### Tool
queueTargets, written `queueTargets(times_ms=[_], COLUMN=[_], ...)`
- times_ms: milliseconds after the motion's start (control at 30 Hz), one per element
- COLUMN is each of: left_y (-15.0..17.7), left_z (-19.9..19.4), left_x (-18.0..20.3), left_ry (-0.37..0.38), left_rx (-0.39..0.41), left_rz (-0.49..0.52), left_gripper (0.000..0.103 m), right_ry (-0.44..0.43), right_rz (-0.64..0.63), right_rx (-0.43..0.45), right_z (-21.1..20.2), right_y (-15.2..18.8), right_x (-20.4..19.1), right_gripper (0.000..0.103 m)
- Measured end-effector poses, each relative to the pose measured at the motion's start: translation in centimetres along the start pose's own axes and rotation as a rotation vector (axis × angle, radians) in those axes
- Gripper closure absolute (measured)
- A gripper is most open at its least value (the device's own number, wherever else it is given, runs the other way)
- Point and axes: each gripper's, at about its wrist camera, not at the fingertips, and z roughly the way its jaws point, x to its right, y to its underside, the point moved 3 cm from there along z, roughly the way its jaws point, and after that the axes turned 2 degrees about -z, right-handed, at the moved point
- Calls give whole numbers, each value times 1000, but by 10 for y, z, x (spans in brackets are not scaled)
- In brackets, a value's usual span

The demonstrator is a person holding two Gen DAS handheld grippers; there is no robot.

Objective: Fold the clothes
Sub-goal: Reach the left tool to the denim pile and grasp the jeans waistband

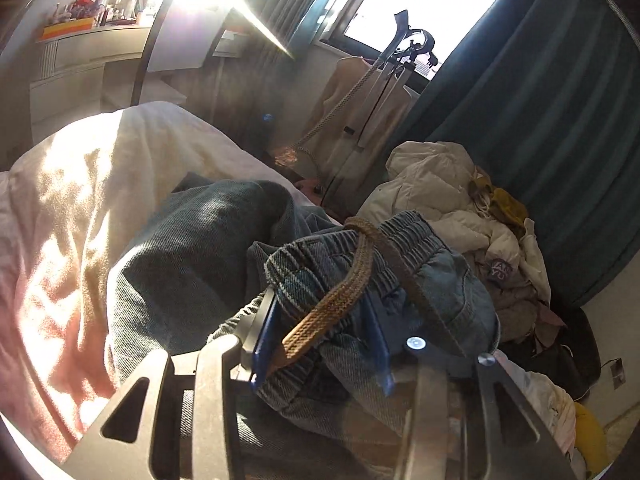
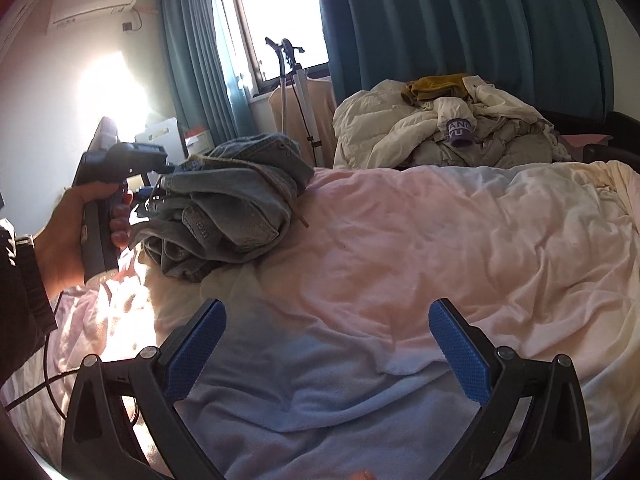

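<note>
A bunched pair of blue jeans (image 1: 208,248) with an elastic waistband and a brown drawstring (image 1: 332,304) lies on the pink bed sheet (image 2: 440,232). My left gripper (image 1: 324,320) is shut on the jeans' waistband; the cloth fills the gap between its blue pads. In the right wrist view the jeans (image 2: 232,200) sit at the left, with the left gripper (image 2: 120,160) and the hand holding it beside them. My right gripper (image 2: 328,344) is open and empty, low over the sheet, well short of the jeans.
A heap of white and beige clothes (image 2: 440,132) with a mustard garment (image 2: 432,86) lies at the far side of the bed. A garment steamer stand (image 2: 296,92) is by the window, with teal curtains (image 2: 460,20). A cable (image 2: 52,380) trails at left.
</note>
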Motion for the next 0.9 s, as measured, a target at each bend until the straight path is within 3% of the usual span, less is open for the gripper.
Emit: queueTargets(times_ms=[133,267,333,467,600,733,900], left_y=[4,9,19,41,85,135,186], left_z=[-22,-71,-100,-153,-197,-228,-230], left_x=[16,42,63,88,100,86,58], left_ry=[14,38,67,148,192,221,197], left_rx=[29,90,121,129,125,101,67], left_rz=[34,149,231,303,369,345,353], left_gripper=[76,78,79,82,84,85,85], right_ry=[0,5,3,-15,-27,-61,-117], right_rz=[40,19,12,-14,-6,47,49], right_rx=[46,54,69,96,135,163,137], right_z=[-9,-14,-19,-30,-47,-65,-71], right_y=[-5,-7,-7,-8,-12,-14,-8], right_x=[7,3,0,-9,-9,-2,-9], right_gripper=[0,0,0,0,0,0,0])
